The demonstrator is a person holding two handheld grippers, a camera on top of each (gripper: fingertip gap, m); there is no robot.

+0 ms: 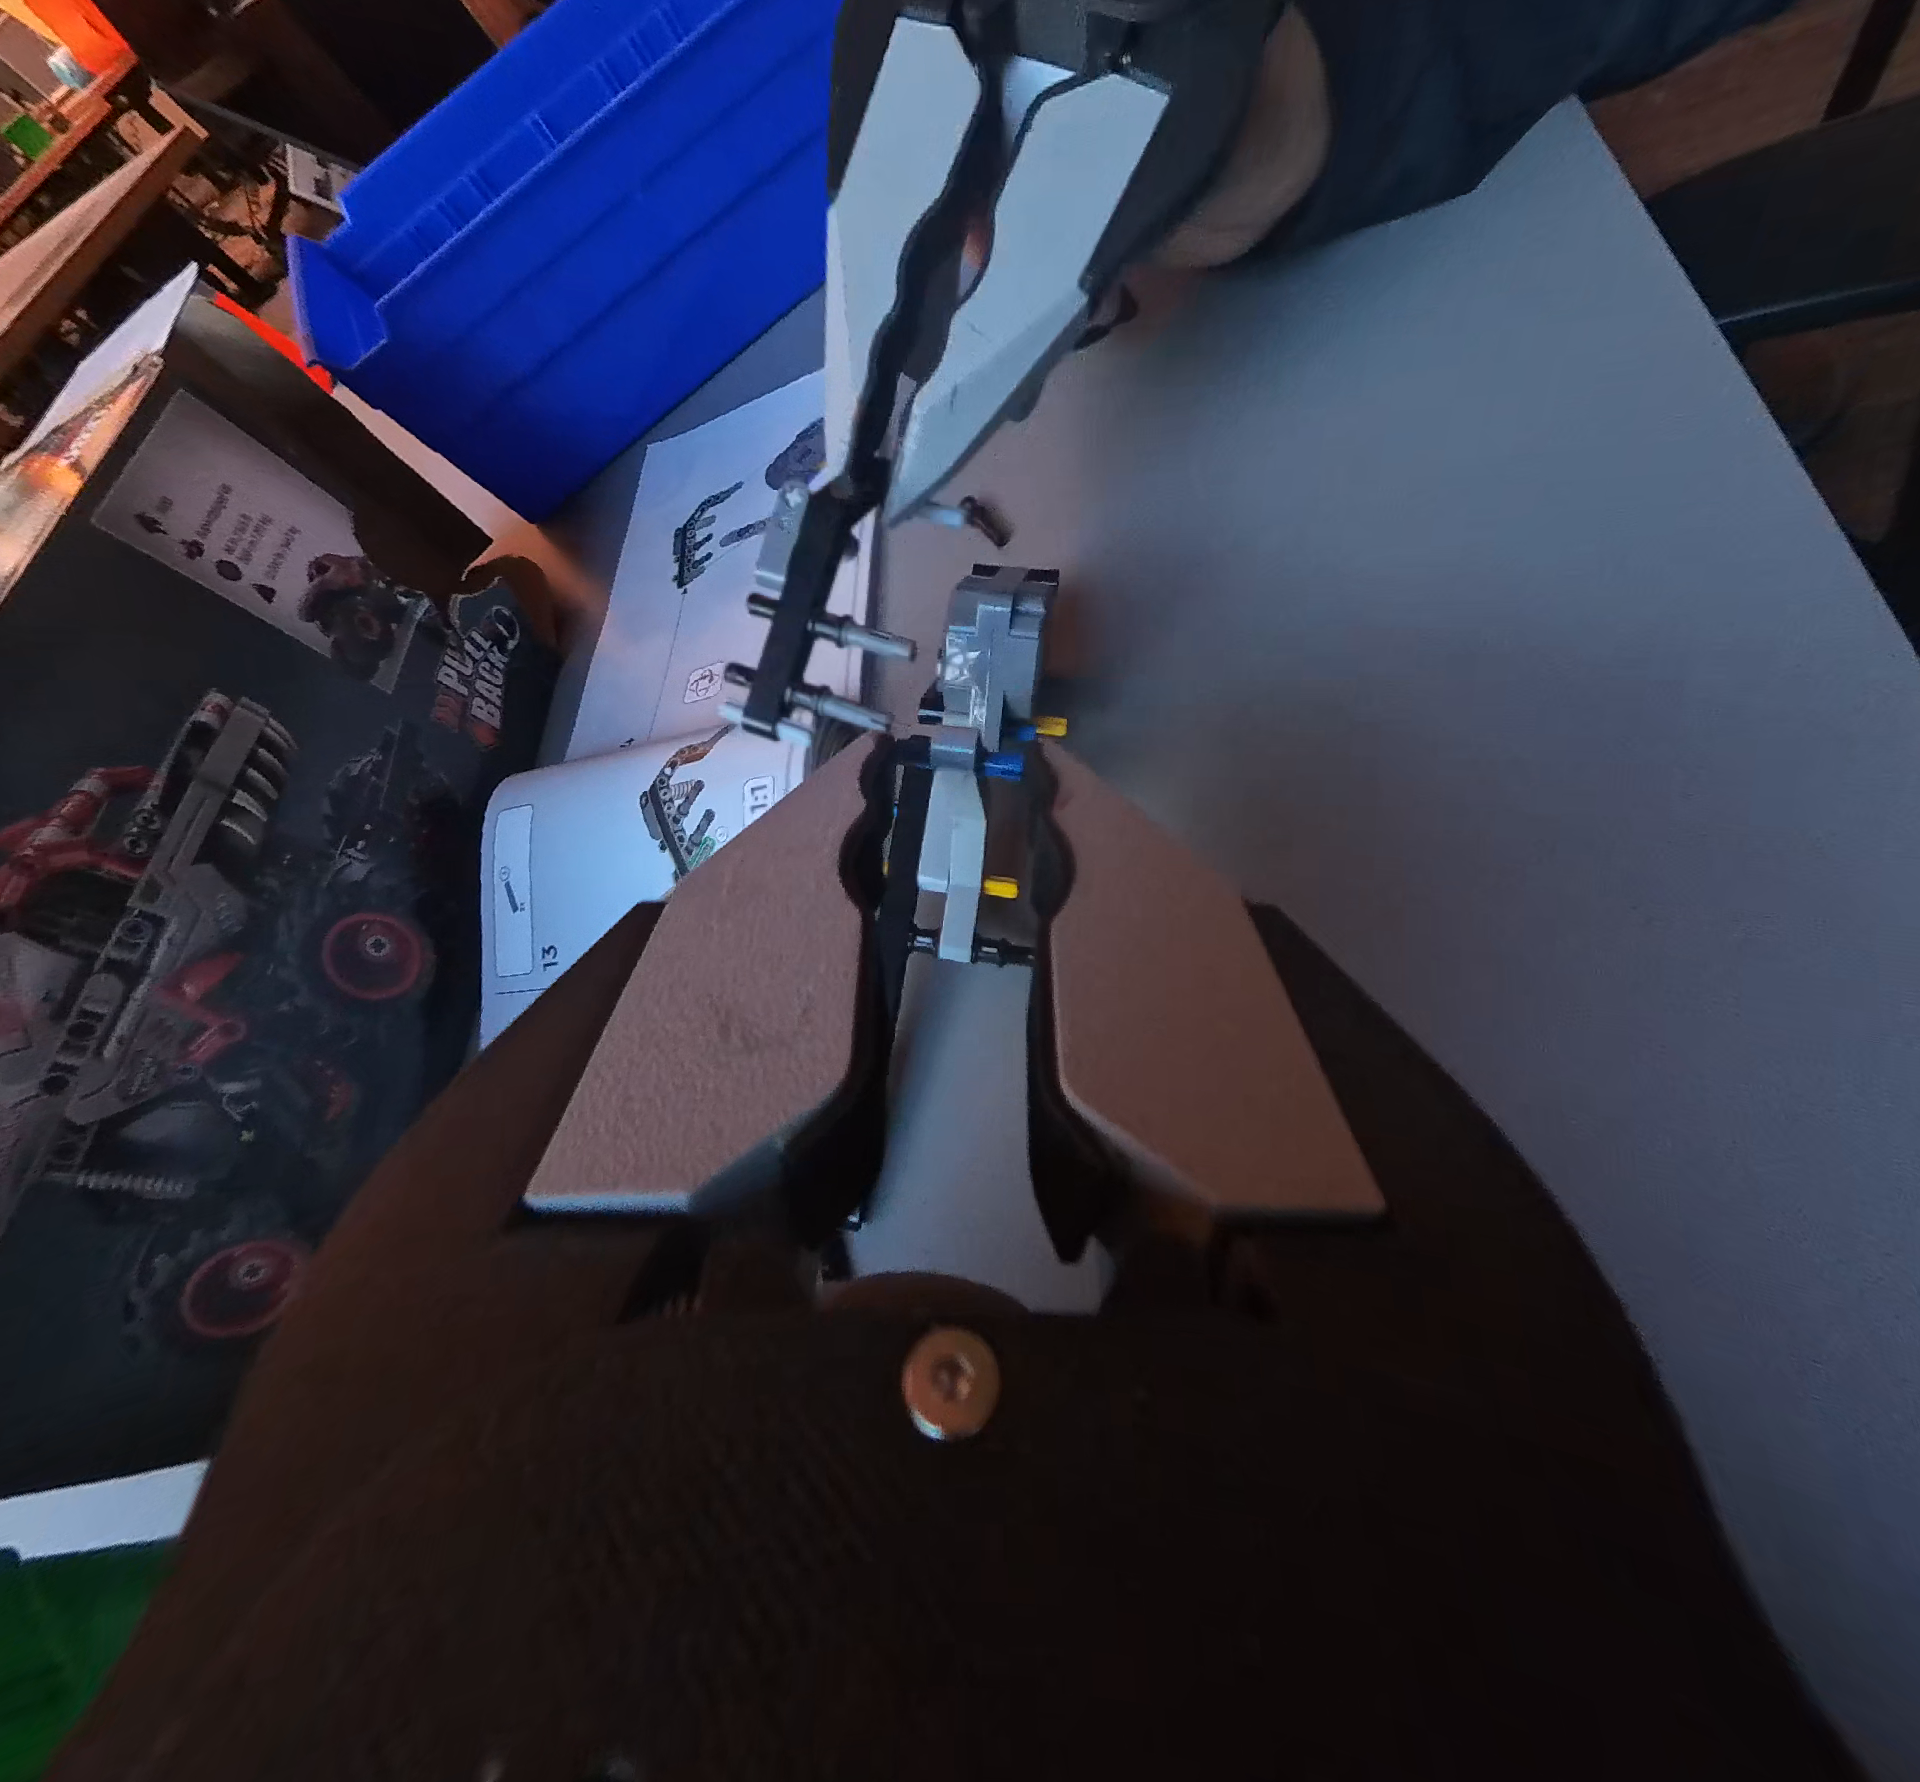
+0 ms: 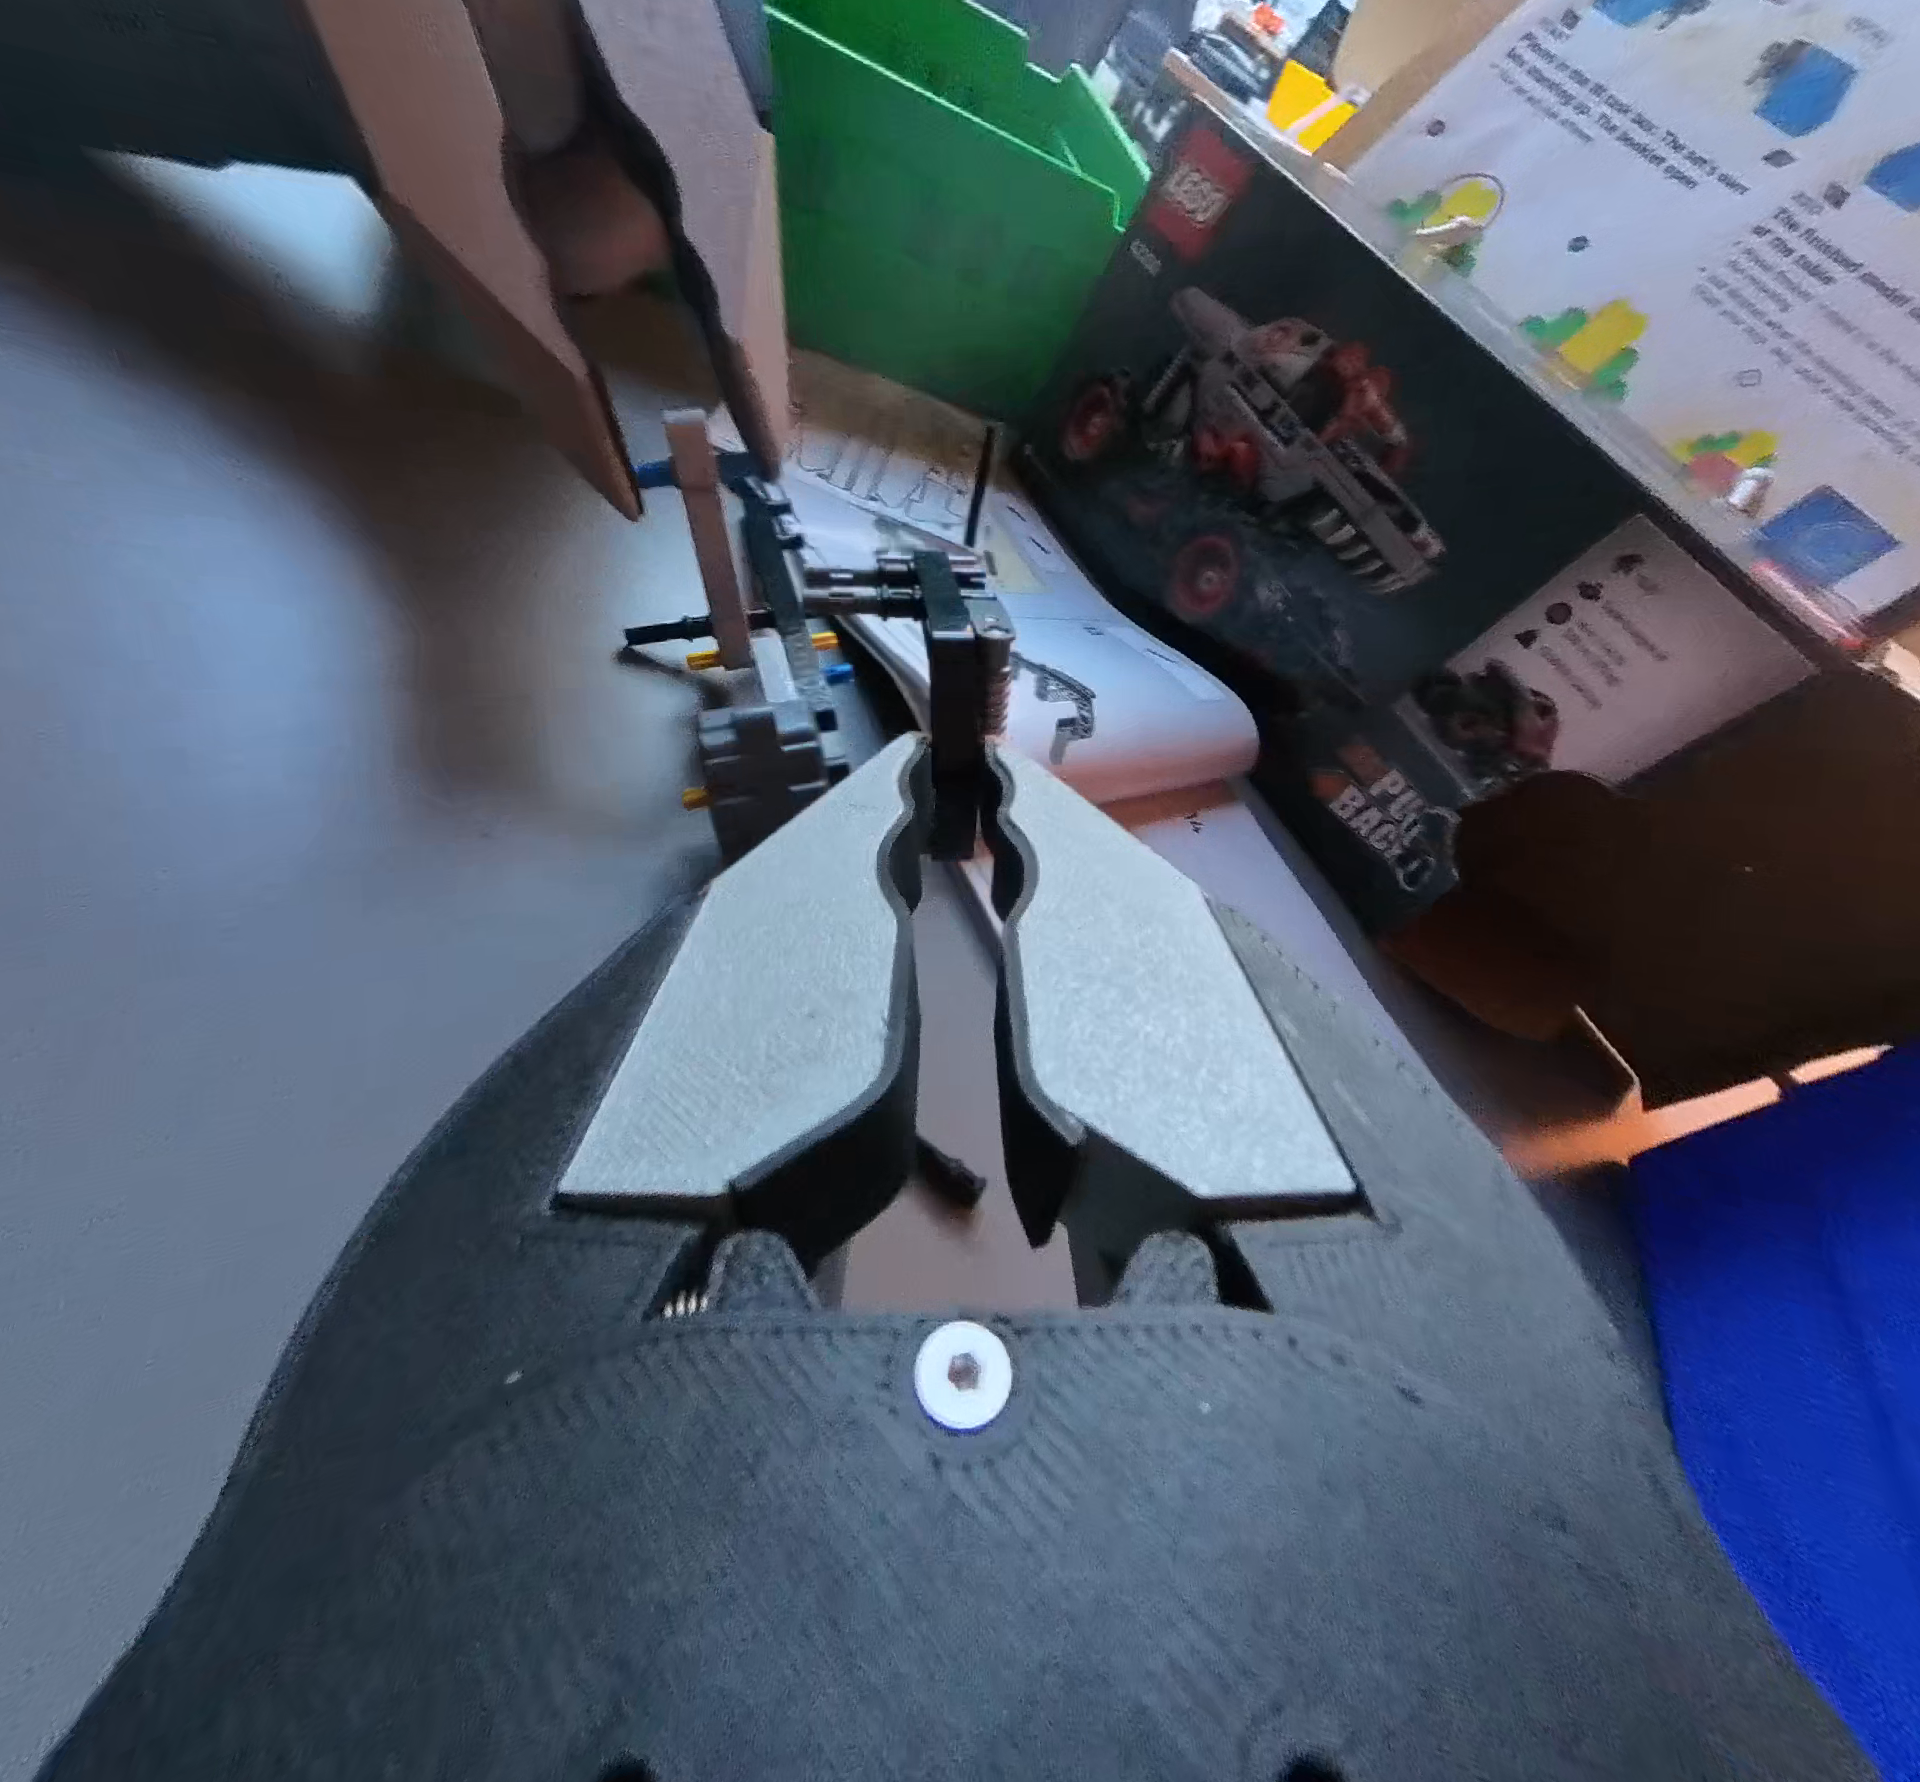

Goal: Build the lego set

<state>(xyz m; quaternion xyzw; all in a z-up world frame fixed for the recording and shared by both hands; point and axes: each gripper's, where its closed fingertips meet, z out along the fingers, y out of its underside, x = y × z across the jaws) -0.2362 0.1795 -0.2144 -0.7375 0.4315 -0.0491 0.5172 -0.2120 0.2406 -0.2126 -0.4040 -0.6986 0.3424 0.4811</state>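
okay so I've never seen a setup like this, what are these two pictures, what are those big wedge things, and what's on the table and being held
The wedges are claws: a person holds one two-finger tool in each hand, and each carries a camera looking along its fingers. So one picture looks out from the left claw, the other from the right claw.

The left claw is shut on a grey lego assembly with blue and yellow pins. The right claw grips a black beam with pins pointing toward it.

On the grey table lie an open instruction booklet, the set's dark box, a blue bin and, in the right view, a green bin.
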